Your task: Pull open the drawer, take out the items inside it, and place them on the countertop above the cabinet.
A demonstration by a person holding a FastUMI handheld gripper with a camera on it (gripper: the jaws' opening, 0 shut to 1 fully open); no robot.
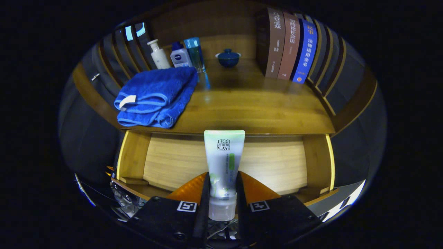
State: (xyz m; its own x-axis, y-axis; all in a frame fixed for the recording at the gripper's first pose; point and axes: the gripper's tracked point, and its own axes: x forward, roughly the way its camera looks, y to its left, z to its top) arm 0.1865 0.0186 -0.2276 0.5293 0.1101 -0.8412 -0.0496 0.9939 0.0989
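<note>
A white squeeze tube (pixel 224 162) with green print stands upright between my fingers, cap end down. My gripper (pixel 223 192) is shut on the tube's lower part, both fingers pressing its sides. Behind the tube lies the pulled-out wooden drawer (pixel 173 162), its light bottom bare. Beyond and above the drawer stretches the wooden countertop (pixel 249 107). The tube hangs over the drawer, below the countertop's front edge.
On the countertop a folded blue towel (pixel 155 97) lies at the left front. Behind it stand a white pump bottle (pixel 158 54), a blue-capped white bottle (pixel 180 55) and a clear teal bottle (pixel 194 53). A small blue lidded bowl (pixel 228 57) sits at the back; three books (pixel 287 46) stand right.
</note>
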